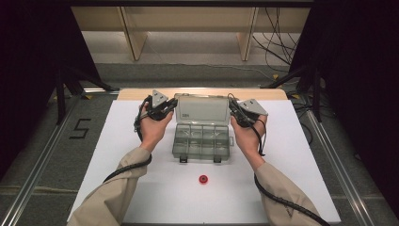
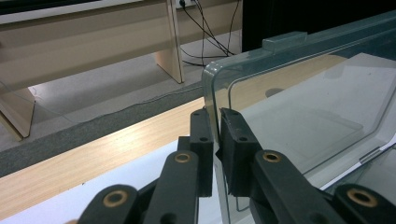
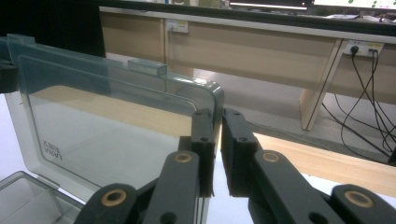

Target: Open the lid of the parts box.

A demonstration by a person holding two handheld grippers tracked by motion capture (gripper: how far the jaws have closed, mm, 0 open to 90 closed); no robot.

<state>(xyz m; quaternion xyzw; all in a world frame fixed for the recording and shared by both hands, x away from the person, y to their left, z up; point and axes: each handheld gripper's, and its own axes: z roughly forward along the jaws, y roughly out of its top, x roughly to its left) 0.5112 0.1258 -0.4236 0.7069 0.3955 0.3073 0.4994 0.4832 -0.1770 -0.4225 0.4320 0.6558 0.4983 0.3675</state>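
On the white tabletop (image 1: 141,188), backed by a wooden edge, grey floor and pale benches, the clear compartment box (image 1: 202,141) stands open, left gripper (image 2: 215,122) and right gripper (image 3: 218,122) each pinching a side edge of its raised lid (image 1: 202,110), a red ring (image 1: 203,179) lying near.

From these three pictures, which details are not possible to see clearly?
- Contents of the box compartments: too small in the high view, cut off at the edge in both gripper views.
- Lettering on the lid: mirrored and blurred in the right gripper view, too small from above.
- Red object: too small in the high view to identify.
- Left gripper and right gripper jaw tips: partly hidden by the hands from above.
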